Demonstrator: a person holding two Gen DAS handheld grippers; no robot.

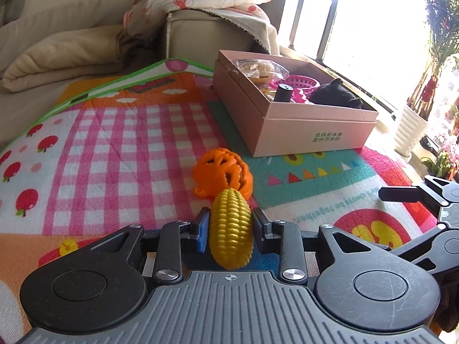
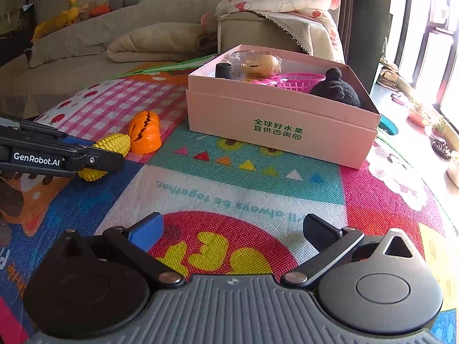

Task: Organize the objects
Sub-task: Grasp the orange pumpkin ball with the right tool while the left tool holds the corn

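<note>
surface: bright play mat (image 2: 243,189) beside a sofa
box (image 1: 312,132): already holds several things
left gripper (image 1: 231,223): narrow around corn (image 1: 231,229), pads not pressing (small gaps show)
right gripper (image 2: 232,230): wide, empty
left to do: corn, orange toy (image 1: 223,172)

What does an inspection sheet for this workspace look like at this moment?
Surface: colourful play mat, flat.
Job's things: yellow toy corn on the mat; orange toy just beyond it; pink box holding a pink basket, a black plush and other items.
Clutter: nothing seen.
Grippers: left gripper straddles the corn, small gaps at the pads; right gripper open, empty.
Cables: nothing seen.
Surroundings: sofa with blankets, window, potted plants.
</note>
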